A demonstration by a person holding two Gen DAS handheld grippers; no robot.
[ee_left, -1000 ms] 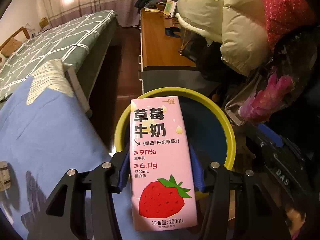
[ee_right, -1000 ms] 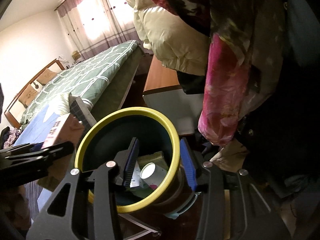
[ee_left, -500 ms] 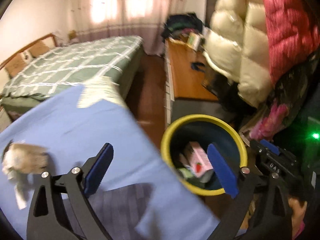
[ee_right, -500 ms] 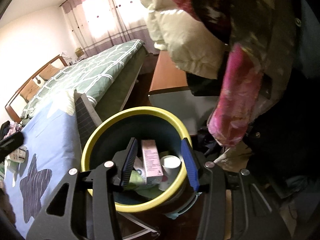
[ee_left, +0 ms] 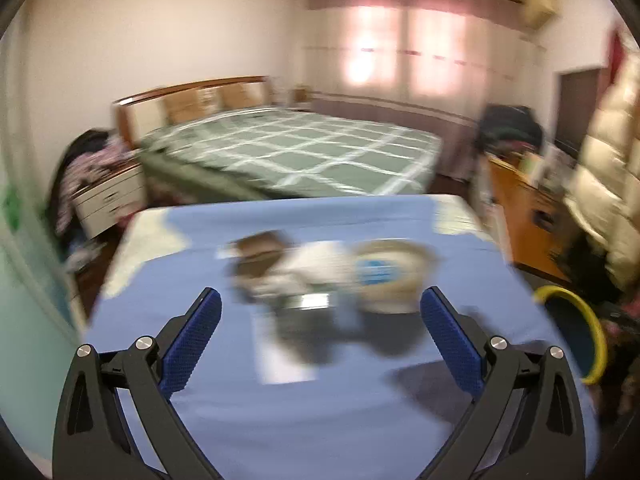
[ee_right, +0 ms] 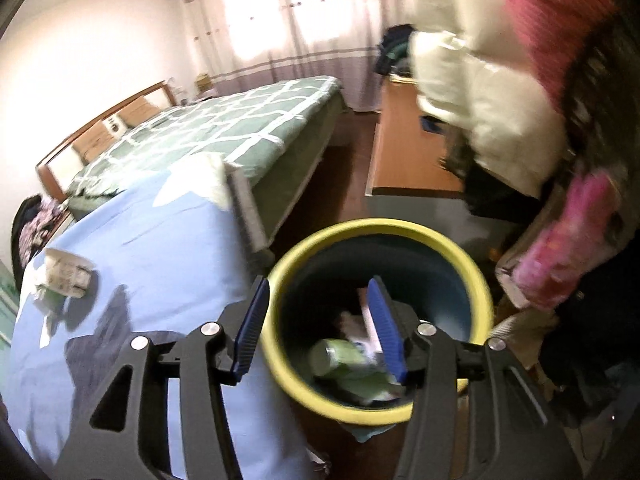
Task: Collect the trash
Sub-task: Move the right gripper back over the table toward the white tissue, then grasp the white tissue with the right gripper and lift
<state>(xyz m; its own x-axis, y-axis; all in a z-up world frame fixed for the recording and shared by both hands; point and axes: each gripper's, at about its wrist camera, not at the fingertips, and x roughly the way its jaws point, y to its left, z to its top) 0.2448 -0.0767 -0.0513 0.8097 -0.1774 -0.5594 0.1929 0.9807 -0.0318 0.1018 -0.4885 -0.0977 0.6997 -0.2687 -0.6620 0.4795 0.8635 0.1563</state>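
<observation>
Left gripper (ee_left: 320, 322): we see its blue ribbed pads spread wide and empty, hanging above the blue cloth (ee_left: 360, 420) and touching nothing.
Right gripper (ee_right: 320, 322): its pads stand apart with nothing between them, and the yellow rim of the bin (ee_right: 478, 280) passes behind the gap.
Bin: round, dark inside, standing on the floor just beside the cloth-covered surface; we make out a green can (ee_right: 340, 358) lying on its side and a pink carton (ee_right: 366, 320) among pale scraps.
Trash on the cloth: a blurred heap of crumpled paper (ee_left: 280, 272) touching a round paper cup (ee_left: 390, 276), straight ahead of the left gripper.
Textures: smooth cloth with pale patches; a puffy cream jacket (ee_right: 472, 92) hangs near the bin.
</observation>
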